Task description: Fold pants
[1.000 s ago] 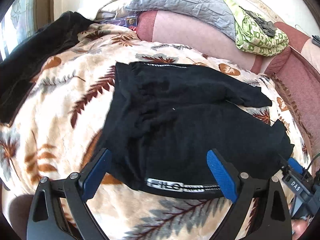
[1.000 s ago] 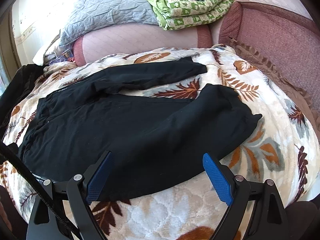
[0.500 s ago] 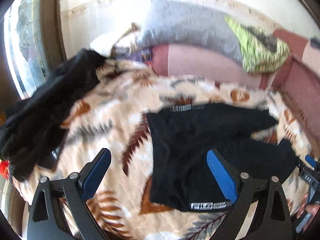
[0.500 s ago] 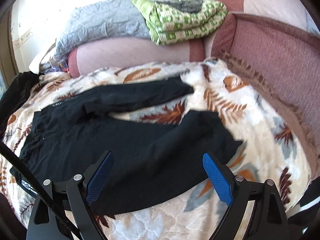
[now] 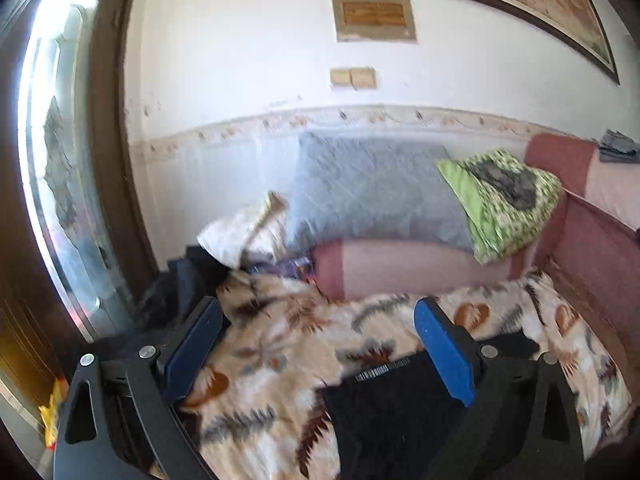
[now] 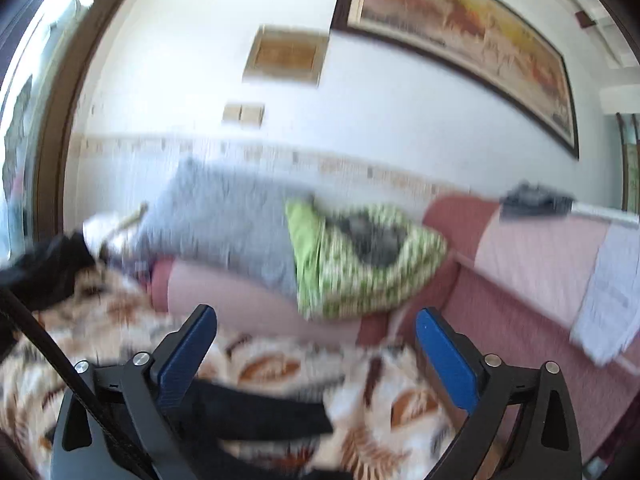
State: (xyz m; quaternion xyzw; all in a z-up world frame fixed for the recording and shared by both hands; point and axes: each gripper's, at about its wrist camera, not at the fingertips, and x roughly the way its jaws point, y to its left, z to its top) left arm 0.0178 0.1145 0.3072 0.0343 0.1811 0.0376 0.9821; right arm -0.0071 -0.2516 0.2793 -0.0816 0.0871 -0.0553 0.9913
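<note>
both claws, left claw point(image 5: 320, 356) and right claw point(image 6: 316, 356), gape wide and empty, the right one's jaws having just widened, above the black pants point(image 5: 384, 412), which lie unfolded on the leaf-print blanket point(image 5: 288, 344). this looks like a pause between folds; next move calls for dropping back down to pinch an edge.

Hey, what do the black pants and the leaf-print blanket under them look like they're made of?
The pants look like a soft matte knit, probably cotton jersey: no sheen, limp folds, a printed elastic waistband. The blanket looks like plush quilted fleece: a fuzzy surface with puffy stitched sections. Motion blur leaves both guesses open.
</note>
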